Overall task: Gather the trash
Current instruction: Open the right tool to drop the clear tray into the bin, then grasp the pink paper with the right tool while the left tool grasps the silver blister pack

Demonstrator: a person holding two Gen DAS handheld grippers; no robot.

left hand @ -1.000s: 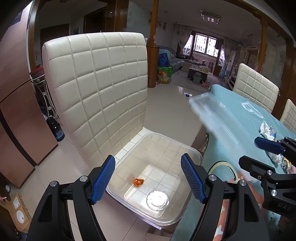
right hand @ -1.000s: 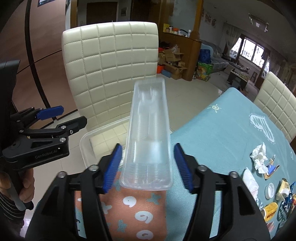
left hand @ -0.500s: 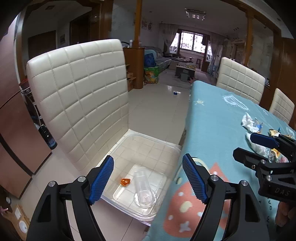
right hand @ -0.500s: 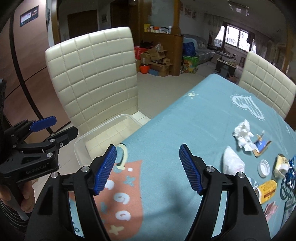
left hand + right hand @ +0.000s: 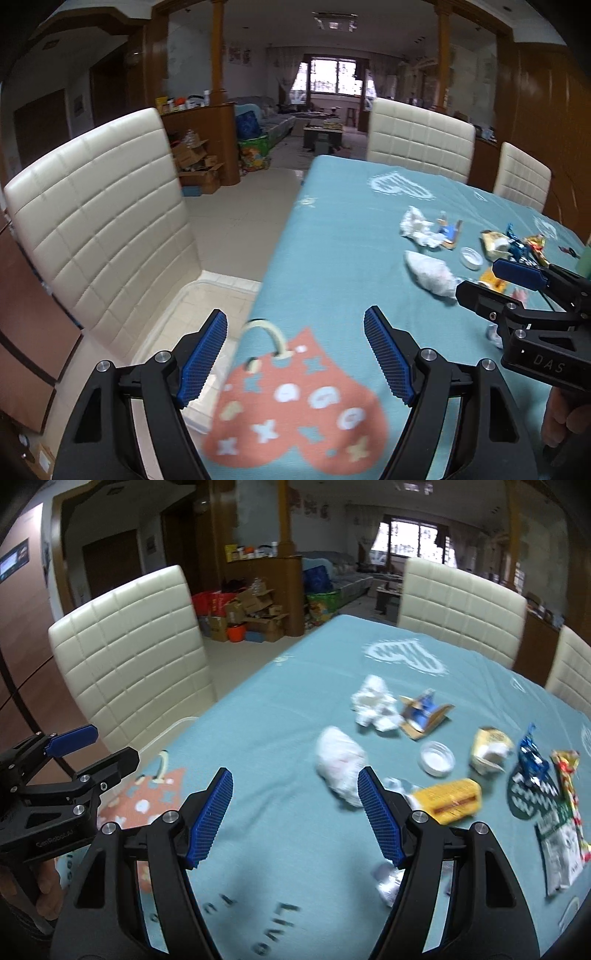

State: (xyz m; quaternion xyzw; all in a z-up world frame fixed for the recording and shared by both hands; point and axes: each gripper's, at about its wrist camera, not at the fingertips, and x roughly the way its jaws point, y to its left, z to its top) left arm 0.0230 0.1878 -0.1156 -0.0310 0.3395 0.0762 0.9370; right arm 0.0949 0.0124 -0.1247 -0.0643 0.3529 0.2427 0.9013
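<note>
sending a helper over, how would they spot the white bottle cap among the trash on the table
Find the teal tablecloth and the litter on its right half. The white bottle cap lies between the torn blue and brown carton and the yellow wrapper. It is the only small, flat, round piece.

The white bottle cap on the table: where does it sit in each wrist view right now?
Left wrist view: the white bottle cap lies far right, above the right gripper.
Right wrist view: it lies right of centre, just above the yellow packet.
Shared landmark: the crumpled white tissue, up and left of the cap in both.
</note>
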